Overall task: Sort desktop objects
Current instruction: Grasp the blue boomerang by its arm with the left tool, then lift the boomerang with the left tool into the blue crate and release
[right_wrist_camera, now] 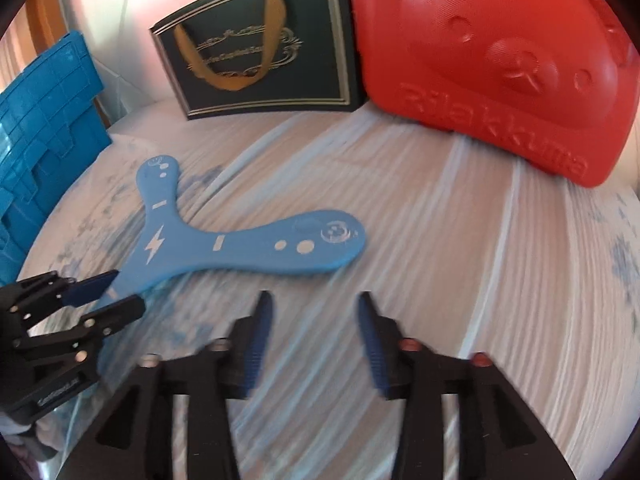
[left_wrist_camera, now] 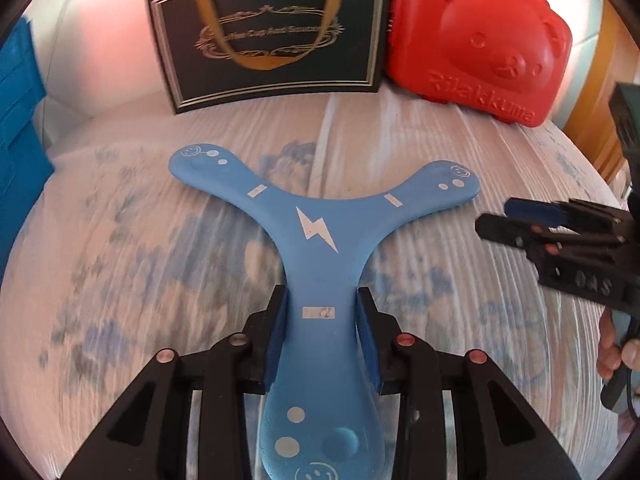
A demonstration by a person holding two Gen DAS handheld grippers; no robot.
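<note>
A blue three-armed boomerang (left_wrist_camera: pixel 316 240) with a white lightning bolt lies over the cloth-covered table (left_wrist_camera: pixel 140 260). My left gripper (left_wrist_camera: pixel 320 312) is shut on its near arm, one blue pad on each edge. In the right wrist view the boomerang (right_wrist_camera: pixel 224 244) is at left, with the left gripper (right_wrist_camera: pixel 104 292) on its near arm. My right gripper (right_wrist_camera: pixel 316 328) is open and empty, above the cloth just right of the boomerang. It also shows at the right edge of the left wrist view (left_wrist_camera: pixel 516 220).
A dark gift bag (left_wrist_camera: pixel 272 36) with gold handles stands at the back. A red bear-face plastic case (left_wrist_camera: pixel 480 40) stands to its right. A blue plastic crate (right_wrist_camera: pixel 40 128) sits at the left edge. The cloth has a blue floral print.
</note>
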